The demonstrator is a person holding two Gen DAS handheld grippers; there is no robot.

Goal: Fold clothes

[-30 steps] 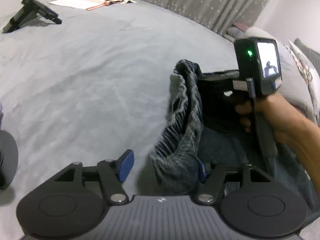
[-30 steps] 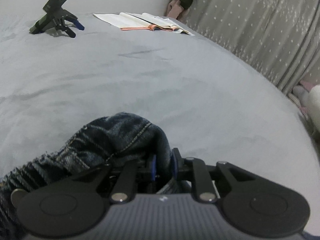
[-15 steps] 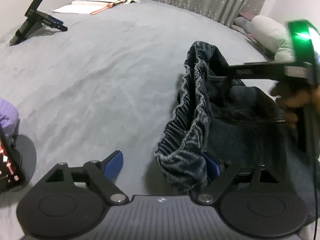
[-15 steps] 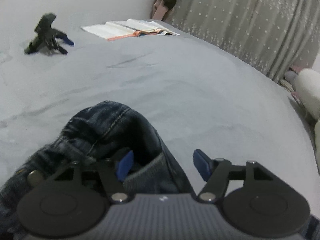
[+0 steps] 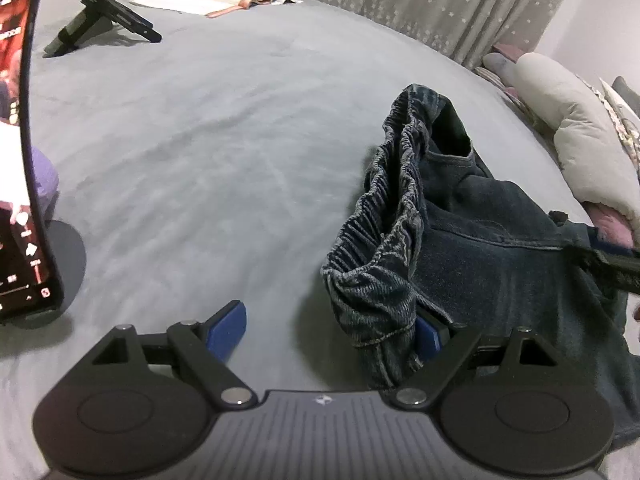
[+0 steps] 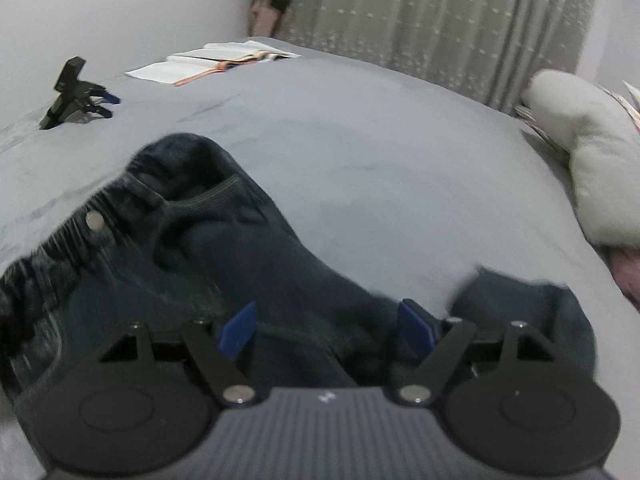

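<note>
So the jeans [image 5: 472,240] are sprawled on the bed [image 5: 240,140] — waistband bunched at the spread left gripper [image 5: 332,328], right gripper [image 6: 326,328] opening, nothing pinched, over the legs.

L gripper [image 5: 326,326]: jaws wide apart, angled down, R pad tucked against cloth, L pad free. R gripper [image 6: 326,326]: jaws opening, angled down, nothing pinched btw pads; view blurred.

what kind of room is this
Most likely a bedroom: the jeans lie on a wide grey bedspread, with a pillow at its edge and curtains behind.
</note>
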